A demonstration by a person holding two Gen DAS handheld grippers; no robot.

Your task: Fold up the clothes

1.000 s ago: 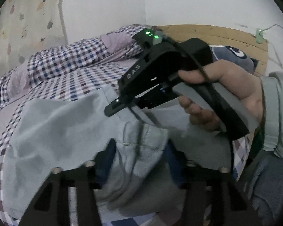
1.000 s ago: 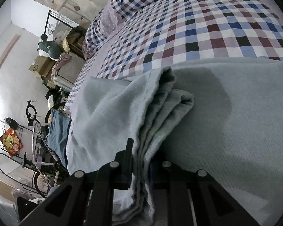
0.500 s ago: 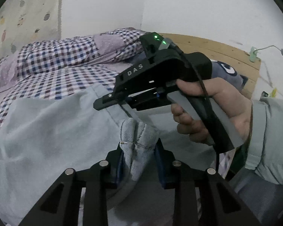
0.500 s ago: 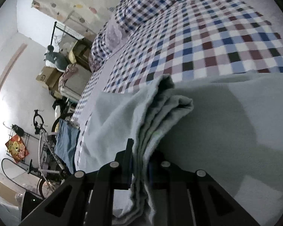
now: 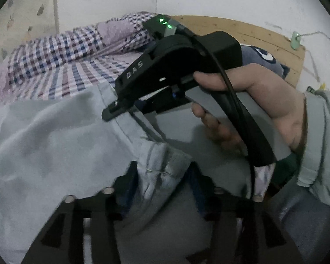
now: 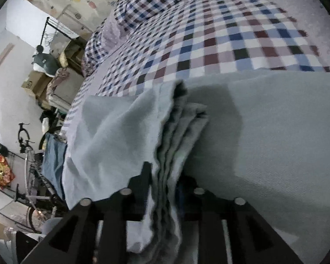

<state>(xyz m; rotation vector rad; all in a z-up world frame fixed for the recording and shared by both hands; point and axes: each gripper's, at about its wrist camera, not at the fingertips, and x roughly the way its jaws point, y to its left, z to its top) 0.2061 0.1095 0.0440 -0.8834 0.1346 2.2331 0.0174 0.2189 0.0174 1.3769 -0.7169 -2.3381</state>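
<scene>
**Both grippers clamped on garment edge**

Your left gripper (image 5: 162, 176) pinches a bunched seam of the pale grey-green garment (image 5: 55, 145); your right gripper (image 6: 165, 182) clenches its stacked layers. The garment lies on the checked bedsheet (image 6: 220, 39), open bed beyond. The right tool's body reads "DAS" (image 5: 134, 70).

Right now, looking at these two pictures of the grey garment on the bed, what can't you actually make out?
- Garment type: the grey garment is bunched and cut off by both views' edges.
- Left tool: its tips are blurred, buried in a fabric bunch.
- Right tool: in its own view the stacked layers hide its pads.
- Headboard: in the left view, the hand and other tool block a soft toy there.
</scene>
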